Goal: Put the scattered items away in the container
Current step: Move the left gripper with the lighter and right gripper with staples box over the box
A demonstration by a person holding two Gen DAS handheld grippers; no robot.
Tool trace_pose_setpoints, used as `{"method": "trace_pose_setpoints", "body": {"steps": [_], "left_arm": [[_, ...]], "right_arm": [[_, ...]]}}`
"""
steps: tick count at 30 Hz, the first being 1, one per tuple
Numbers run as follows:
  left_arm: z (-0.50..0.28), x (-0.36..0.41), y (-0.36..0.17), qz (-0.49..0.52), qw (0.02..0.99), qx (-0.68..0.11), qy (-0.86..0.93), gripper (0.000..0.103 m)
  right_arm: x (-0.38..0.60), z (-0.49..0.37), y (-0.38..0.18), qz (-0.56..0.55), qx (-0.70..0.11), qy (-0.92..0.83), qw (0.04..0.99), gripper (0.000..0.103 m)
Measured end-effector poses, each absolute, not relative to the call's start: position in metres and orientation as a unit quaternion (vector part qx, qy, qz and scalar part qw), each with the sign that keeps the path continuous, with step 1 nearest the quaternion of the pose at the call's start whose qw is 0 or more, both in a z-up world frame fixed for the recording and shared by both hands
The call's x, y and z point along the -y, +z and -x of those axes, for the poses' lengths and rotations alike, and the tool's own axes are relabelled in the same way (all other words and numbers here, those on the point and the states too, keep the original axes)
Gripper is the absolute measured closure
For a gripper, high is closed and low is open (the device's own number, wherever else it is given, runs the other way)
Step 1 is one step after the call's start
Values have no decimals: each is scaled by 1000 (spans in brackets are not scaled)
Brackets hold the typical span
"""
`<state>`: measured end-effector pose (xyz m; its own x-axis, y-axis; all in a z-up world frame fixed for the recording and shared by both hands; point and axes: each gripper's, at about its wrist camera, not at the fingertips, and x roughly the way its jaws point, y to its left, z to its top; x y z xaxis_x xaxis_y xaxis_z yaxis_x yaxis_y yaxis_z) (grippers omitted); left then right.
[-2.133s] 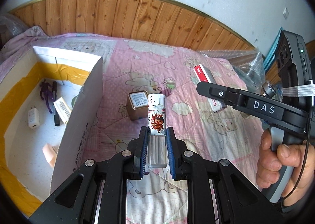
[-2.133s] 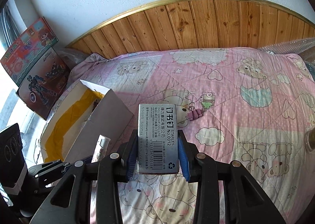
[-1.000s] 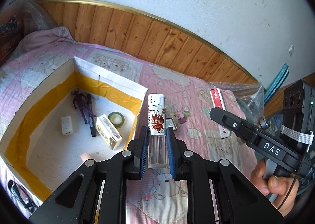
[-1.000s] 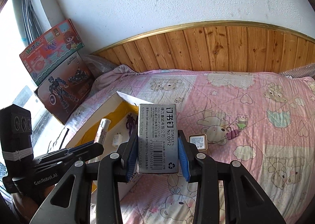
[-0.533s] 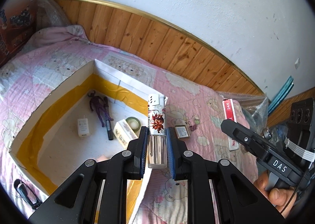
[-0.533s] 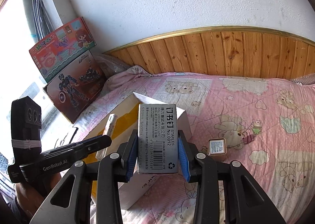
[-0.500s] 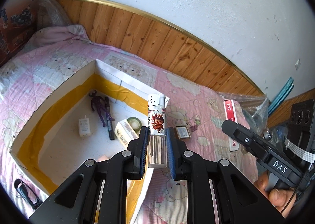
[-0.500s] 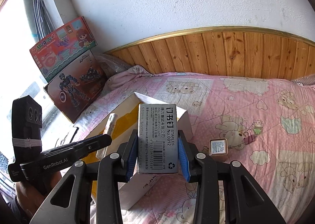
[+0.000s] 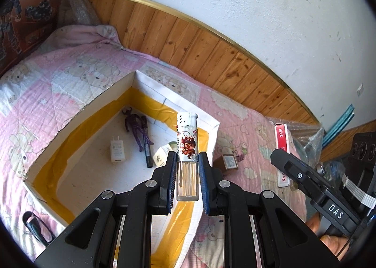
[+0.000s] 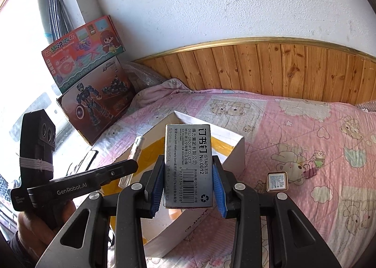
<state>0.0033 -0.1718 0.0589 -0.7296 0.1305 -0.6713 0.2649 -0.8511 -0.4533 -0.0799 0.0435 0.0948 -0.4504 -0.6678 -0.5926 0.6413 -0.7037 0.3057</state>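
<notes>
Above the near right corner of the white box (image 9: pixel 77 112) on the bed: left gripper (image 9: pixel 187 181) clenched on the clear lower body of a lighter (image 9: pixel 187 150), held upright, printed top projecting free. Right gripper (image 10: pixel 188 183) grasping a grey staple box (image 10: pixel 188 164) by its long sides, poised over the box wall at 12 o'clock in its own view. Risk one: release too close to the tall wall, lighter striking the rim and falling onto the quilt (image 9: pixel 58 75). Risk two: both grippers converging on one corner, likely contact between them. Risk three: staple box dropped from height, landing on the charger (image 9: pixel 116 150) or pen (image 9: pixel 146 145). Outstanding at 3 o'clock of the box: small brown carton (image 9: pixel 229 162), red packet (image 9: pixel 280 136).
</notes>
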Motion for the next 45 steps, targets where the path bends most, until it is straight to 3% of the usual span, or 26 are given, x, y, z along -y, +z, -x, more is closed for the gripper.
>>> {"method": "trace_pose_setpoints", "body": {"steps": [15,28,45], "left_arm": [[-10,209,34,-398,78,-286,-868,84],[-2,212,17,-432,124,-192,-872,84],[-1,236,-13,-472,129,-175,-854,84]], "right_arm": [[-5,61,83,-360,-5,-833,420,64],[31,51,53,-388,-31,-812,435,64],[80,40,21,-433,-83,-783,439,64]]}}
